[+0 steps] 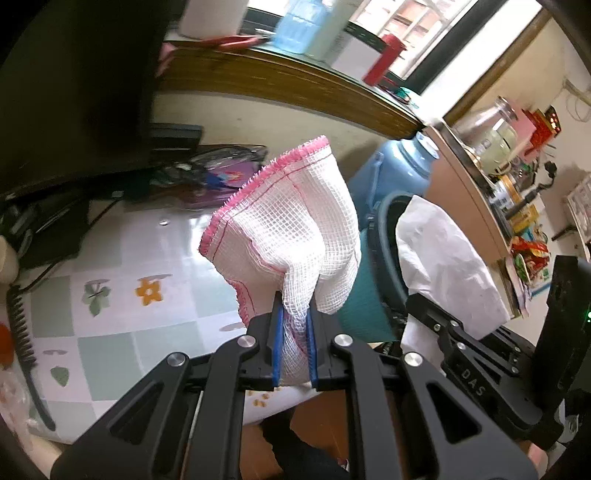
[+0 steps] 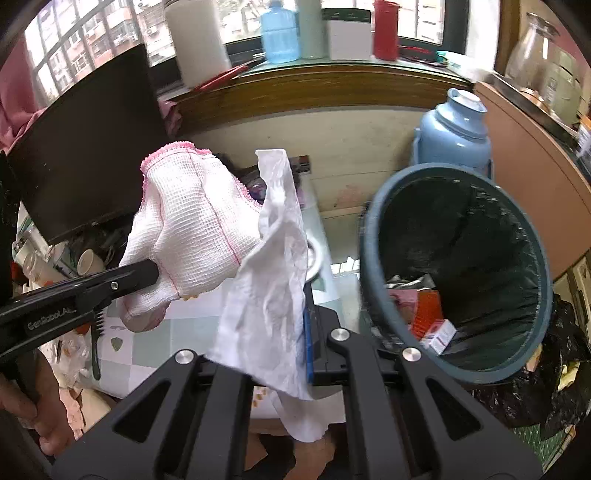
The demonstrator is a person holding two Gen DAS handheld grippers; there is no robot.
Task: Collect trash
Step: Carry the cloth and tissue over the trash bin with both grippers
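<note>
My left gripper (image 1: 294,314) is shut on a white mesh cloth with pink edging (image 1: 291,229), held up above the tiled table (image 1: 110,325). The cloth also shows in the right wrist view (image 2: 188,225), with the left gripper's black finger (image 2: 122,280) on it. My right gripper (image 2: 291,325) is shut on a crumpled white tissue (image 2: 269,280), which hangs over the jaws; it appears in the left wrist view (image 1: 439,254) too. A dark blue trash bin (image 2: 373,258) with a black liner stands just right of the tissue, with packaging (image 2: 432,325) inside.
A pale blue jug (image 2: 454,136) stands behind the bin. A wooden windowsill (image 2: 314,88) carries a water bottle (image 2: 279,33), a red cup (image 2: 386,29) and a white roll (image 2: 197,40). A dark monitor (image 2: 85,147) and clutter sit left. A brown cabinet (image 2: 528,147) stands right.
</note>
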